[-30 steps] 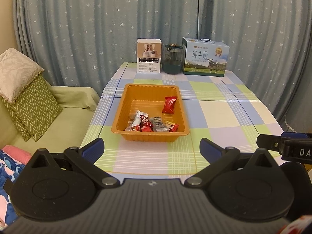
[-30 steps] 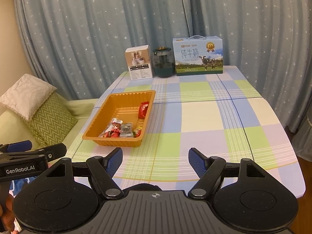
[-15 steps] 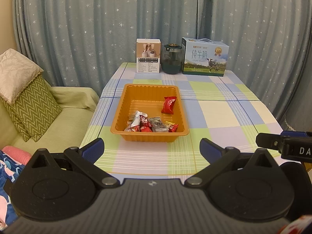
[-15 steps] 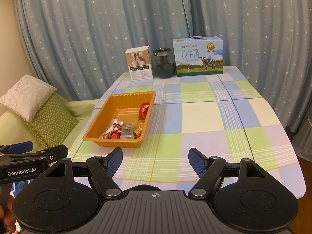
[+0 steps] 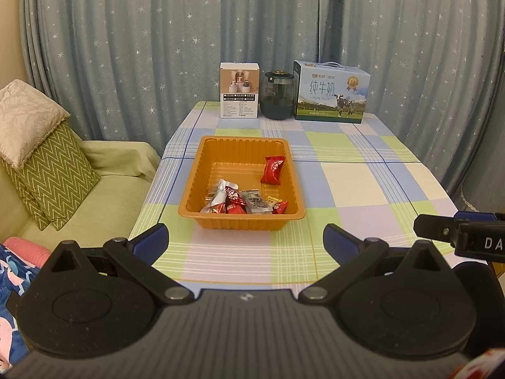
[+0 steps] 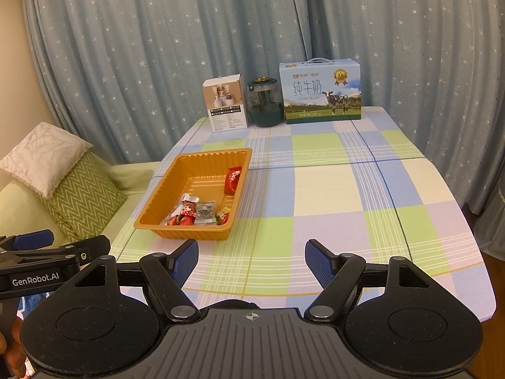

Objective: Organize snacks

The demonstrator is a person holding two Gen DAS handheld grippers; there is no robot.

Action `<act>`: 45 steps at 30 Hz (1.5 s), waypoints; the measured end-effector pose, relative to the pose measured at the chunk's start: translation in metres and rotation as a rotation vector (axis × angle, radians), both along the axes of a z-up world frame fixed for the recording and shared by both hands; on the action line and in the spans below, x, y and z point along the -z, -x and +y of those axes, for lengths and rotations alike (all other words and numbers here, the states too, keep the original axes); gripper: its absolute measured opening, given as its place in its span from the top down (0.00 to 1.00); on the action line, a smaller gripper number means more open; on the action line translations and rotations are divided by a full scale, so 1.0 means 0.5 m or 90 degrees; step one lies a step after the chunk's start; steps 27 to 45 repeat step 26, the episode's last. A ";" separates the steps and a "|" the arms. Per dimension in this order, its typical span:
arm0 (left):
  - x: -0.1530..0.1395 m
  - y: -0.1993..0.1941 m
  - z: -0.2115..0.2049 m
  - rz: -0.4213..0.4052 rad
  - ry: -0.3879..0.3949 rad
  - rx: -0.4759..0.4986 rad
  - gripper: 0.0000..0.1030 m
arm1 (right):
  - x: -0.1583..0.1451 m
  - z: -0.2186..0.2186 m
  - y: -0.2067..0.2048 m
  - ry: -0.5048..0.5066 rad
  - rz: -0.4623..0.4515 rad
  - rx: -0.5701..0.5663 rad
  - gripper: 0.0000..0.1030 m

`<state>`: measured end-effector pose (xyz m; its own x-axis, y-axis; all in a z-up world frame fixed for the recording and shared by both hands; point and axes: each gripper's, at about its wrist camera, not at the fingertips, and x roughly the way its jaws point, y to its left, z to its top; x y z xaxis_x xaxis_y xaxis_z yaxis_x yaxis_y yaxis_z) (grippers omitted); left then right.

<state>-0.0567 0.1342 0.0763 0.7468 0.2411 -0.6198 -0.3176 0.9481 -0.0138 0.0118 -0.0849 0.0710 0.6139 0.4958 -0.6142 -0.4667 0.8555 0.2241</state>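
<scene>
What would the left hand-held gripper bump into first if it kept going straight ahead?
Probably the orange tray of snacks, dead ahead of the open left hand-held gripper; it might touch the tablecloth first.

- A milk carton (image 5: 331, 93), a dark glass jar (image 5: 277, 96) and a small white box (image 5: 239, 91) stand in one row at the far table edge.
- Two cushions (image 5: 47, 164) lie on the green sofa (image 5: 120, 164).
- Starred curtains (image 5: 157, 47) hang behind.

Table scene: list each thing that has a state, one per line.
Left gripper: open, empty.
Right gripper: open, empty.
Tray: upright, holds snacks.
Red packet: in tray, apart from the pile.
Snack pile: at tray's near end.
Jar: lid on, upright.
Milk box: closed, upright.
White box: closed, upright.
</scene>
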 end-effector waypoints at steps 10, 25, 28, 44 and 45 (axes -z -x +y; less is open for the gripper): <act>0.000 -0.001 -0.001 0.001 -0.001 0.000 0.00 | 0.000 0.001 0.000 0.000 0.000 0.000 0.28; 0.006 0.006 -0.004 -0.012 -0.024 -0.008 0.00 | 0.000 0.003 -0.001 -0.002 0.000 0.003 0.28; 0.007 0.006 -0.003 -0.012 -0.022 -0.008 0.00 | 0.000 0.002 -0.001 -0.002 0.000 0.003 0.28; 0.007 0.006 -0.003 -0.012 -0.022 -0.008 0.00 | 0.000 0.002 -0.001 -0.002 0.000 0.003 0.28; 0.007 0.006 -0.003 -0.012 -0.022 -0.008 0.00 | 0.000 0.002 -0.001 -0.002 0.000 0.003 0.28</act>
